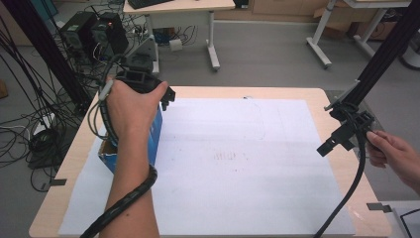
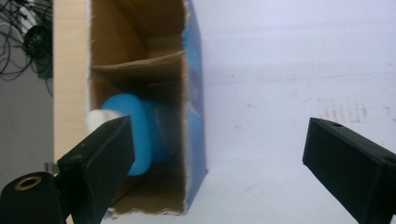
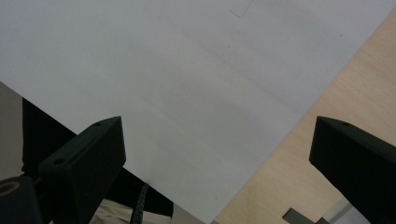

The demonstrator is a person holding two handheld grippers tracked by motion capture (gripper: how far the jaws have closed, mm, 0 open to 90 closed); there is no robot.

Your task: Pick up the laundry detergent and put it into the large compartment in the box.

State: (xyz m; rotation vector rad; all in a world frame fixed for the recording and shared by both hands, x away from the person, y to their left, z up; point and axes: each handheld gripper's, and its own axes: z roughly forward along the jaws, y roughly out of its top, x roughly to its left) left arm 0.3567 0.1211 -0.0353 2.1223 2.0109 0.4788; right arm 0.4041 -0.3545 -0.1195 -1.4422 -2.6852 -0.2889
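A wooden table (image 1: 198, 91) is covered by a white sheet (image 1: 237, 163). At its left edge lies an open blue cardboard box (image 2: 194, 93) with a blue bottle (image 2: 140, 130) inside, behind a cardboard divider. The left gripper (image 2: 215, 154) hovers above the box mouth, jaws spread wide and empty. The right gripper (image 1: 341, 136) hangs over the table's right edge, jaws also wide, holding nothing. Reaching in, a jaw could likely catch the box wall and drag the box off the edge.

Background: second desk (image 1: 178, 6) beyond my tabletop (image 1: 341, 163); computer towers (image 1: 94, 32) and tangled cables (image 1: 25, 114) on floor, left.
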